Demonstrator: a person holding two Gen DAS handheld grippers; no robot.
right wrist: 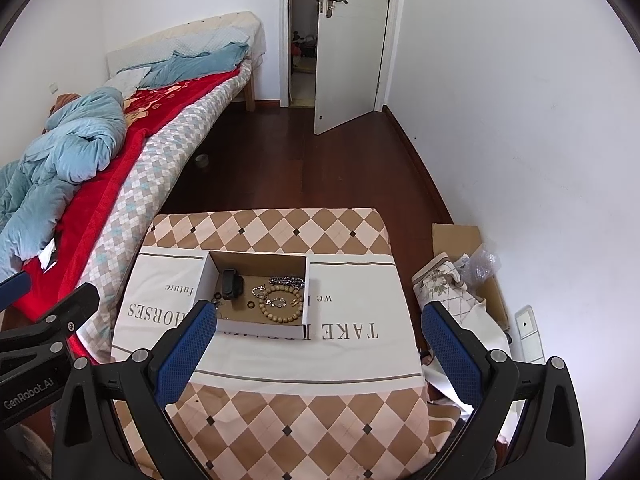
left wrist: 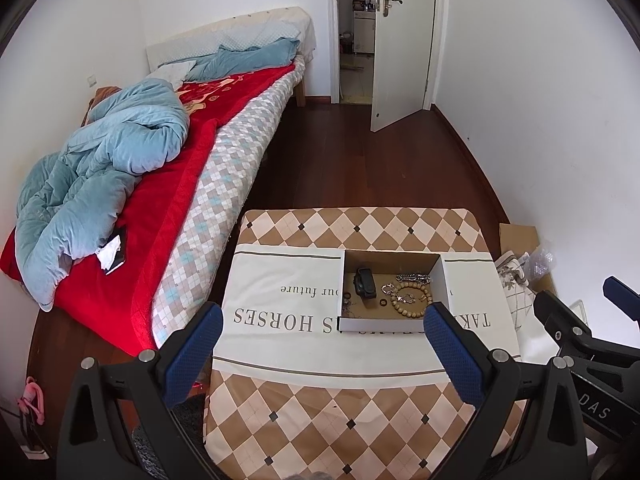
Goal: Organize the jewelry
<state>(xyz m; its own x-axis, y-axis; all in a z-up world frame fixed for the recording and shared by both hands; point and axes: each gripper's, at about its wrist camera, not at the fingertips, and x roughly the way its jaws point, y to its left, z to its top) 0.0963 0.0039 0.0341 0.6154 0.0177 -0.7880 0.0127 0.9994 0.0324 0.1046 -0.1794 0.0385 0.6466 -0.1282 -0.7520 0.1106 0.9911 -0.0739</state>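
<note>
The left wrist view shows a shallow open cardboard box (left wrist: pixel 442 280) on a white printed cloth (left wrist: pixel 280 276) over a brown checked table, and inside it lie a black watch-like band (left wrist: pixel 365 282), a round bracelet of tan wooden beads (left wrist: pixel 412 300), a silver chain (left wrist: pixel 414 278) and some small dark rings (left wrist: pixel 383 302). The left gripper (left wrist: pixel 324 354) and the right gripper (right wrist: pixel 320 350) both hang over the near side of the table with their blue pads spread wide and nothing between them. All the jewelry that shows sits loose in the box, which could mean it was gathered there or is waiting to be sorted out.
</note>
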